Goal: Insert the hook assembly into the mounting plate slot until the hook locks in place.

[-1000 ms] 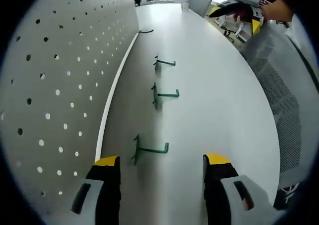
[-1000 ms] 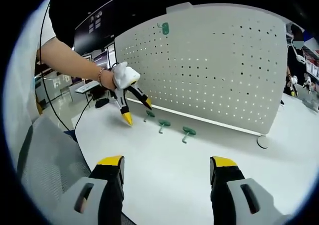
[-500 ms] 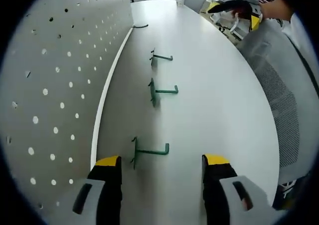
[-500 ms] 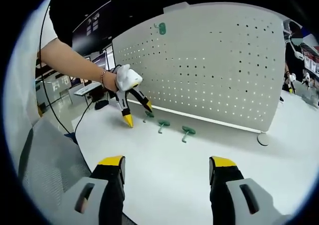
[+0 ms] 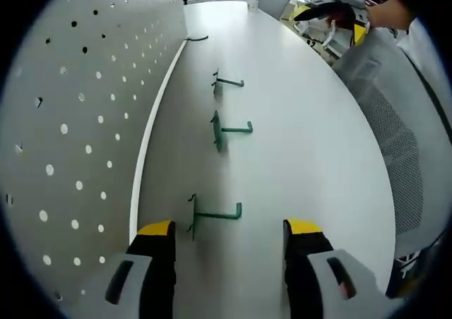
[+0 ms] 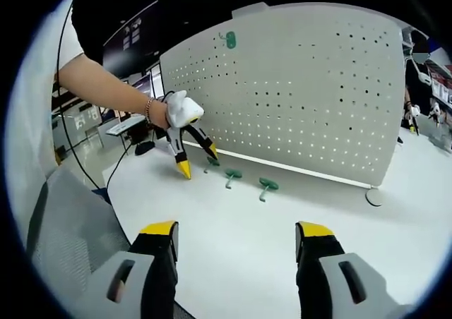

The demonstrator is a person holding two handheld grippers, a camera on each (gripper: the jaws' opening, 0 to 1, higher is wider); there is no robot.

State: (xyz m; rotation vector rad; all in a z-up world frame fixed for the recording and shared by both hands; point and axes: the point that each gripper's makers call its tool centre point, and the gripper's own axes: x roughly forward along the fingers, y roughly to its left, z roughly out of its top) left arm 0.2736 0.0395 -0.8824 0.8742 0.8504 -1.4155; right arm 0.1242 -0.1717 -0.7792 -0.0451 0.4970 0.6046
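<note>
Three green hooks lie in a row on the white desk (image 5: pixel 318 142), each with its flat base turned toward the pegboard and its bent arm pointing away from it. In the left gripper view, the nearest hook (image 5: pixel 214 214) lies just ahead of the left hand-held gripper (image 5: pixel 227 233), between the lines of its two yellow-tipped jaws and nearer the left one; the jaws stand apart and hold nothing. The middle hook (image 5: pixel 227 129) and the far hook (image 5: pixel 227 83) lie farther along the desk, all three beside the foot of the white pegboard (image 5: pixel 70 121), which stands upright along the desk's edge. In the right gripper view, the same left hand-held gripper (image 6: pixel 197 158) hangs tips-down just beside the row of hooks (image 6: pixel 232 175), held by a hand (image 6: pixel 166 111) with a bracelet at the wrist. One more green hook (image 6: pixel 229 39) sits high on the pegboard (image 6: pixel 311 93). The right hand-held gripper (image 6: pixel 236 231) is well apart from the hooks, its jaws spread wide and empty. A grey mesh chair (image 5: pixel 395 149) stands at the desk's near edge.
</note>
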